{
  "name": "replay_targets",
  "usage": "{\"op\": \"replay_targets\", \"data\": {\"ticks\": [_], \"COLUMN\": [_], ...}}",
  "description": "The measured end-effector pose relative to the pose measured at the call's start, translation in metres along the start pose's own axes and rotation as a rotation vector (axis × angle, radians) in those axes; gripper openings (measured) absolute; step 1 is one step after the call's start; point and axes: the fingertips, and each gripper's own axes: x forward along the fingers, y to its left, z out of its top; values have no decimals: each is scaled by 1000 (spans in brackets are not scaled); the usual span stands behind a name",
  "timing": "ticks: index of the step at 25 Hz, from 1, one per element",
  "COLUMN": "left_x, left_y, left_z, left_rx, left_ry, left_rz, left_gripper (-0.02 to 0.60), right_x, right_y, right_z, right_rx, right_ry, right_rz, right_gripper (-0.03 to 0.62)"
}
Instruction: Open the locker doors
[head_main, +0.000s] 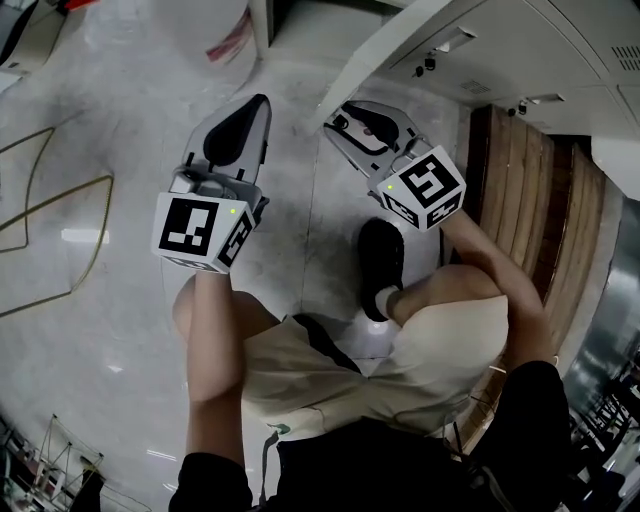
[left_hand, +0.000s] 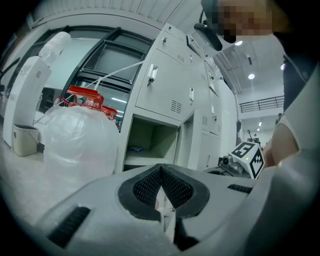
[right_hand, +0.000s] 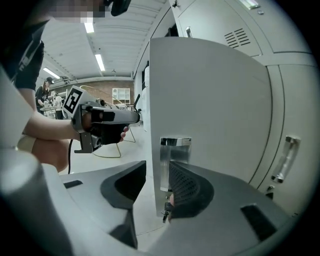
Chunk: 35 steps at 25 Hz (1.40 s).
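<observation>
A bank of grey lockers stands ahead, one lower compartment with its door swung out. That open door shows edge-on as a pale bar in the head view. My right gripper is open and straddles the door's free edge, the chrome handle lying between its pads; the left pad stands a little off the edge. My left gripper is shut on nothing, held in the air left of the door. Each gripper view also shows the other gripper.
A big white plastic bag stands left of the lockers. A yellow cable loops on the floor at the left. Wooden slats run along the right. The person's black shoe is below the grippers. The neighbouring locker's handle is at the right.
</observation>
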Motion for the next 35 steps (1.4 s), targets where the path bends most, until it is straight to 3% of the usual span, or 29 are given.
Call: {"op": "replay_targets", "data": {"ticks": [6,20,35], "left_x": [9,27,50], "left_y": [-8,-21,-48], "left_z": [-4,-20,-23], "left_rx": [9,26,38], "left_ry": [6,41,38], "left_rz": [-31,-71,-129], "left_gripper": [15,15,15], "right_x": [-13,-40,-102], "right_y": [-4,-7,-23], "right_z": [-5,-18,-46], "right_rx": [36,56,112], "right_ry": [-14,-2,33], "right_rz": [-47,-32,-84], "right_gripper": [114,114,107]}}
